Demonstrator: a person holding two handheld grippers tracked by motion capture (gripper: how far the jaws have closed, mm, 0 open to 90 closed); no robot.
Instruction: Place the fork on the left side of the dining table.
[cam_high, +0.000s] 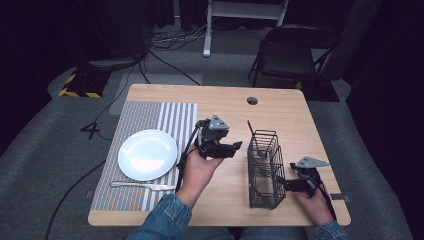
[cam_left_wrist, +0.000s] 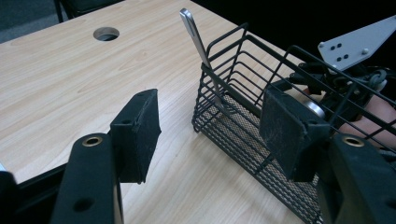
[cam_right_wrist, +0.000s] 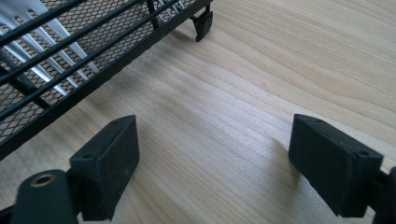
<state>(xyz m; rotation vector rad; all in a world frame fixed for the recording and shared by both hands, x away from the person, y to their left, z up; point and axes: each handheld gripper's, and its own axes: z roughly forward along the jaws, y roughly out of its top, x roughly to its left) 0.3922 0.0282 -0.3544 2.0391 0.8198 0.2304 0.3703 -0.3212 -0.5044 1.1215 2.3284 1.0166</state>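
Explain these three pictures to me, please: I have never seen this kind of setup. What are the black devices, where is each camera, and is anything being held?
No robot here: a person at a wooden table holds a hand-operated gripper in each hand. The high view looks down from above the person. There the left gripper hovers mid-table and the right gripper sits low beside a black wire cutlery basket.

The other two pictures come from cameras mounted on the grippers, looking along their black fingers. In both, the fingers stand apart with only table or basket between them, so nothing is held.

On the table: a striped placemat carrying a white plate and, in front of it, a fork. A piece of metal cutlery stands in the basket; which kind I cannot tell.
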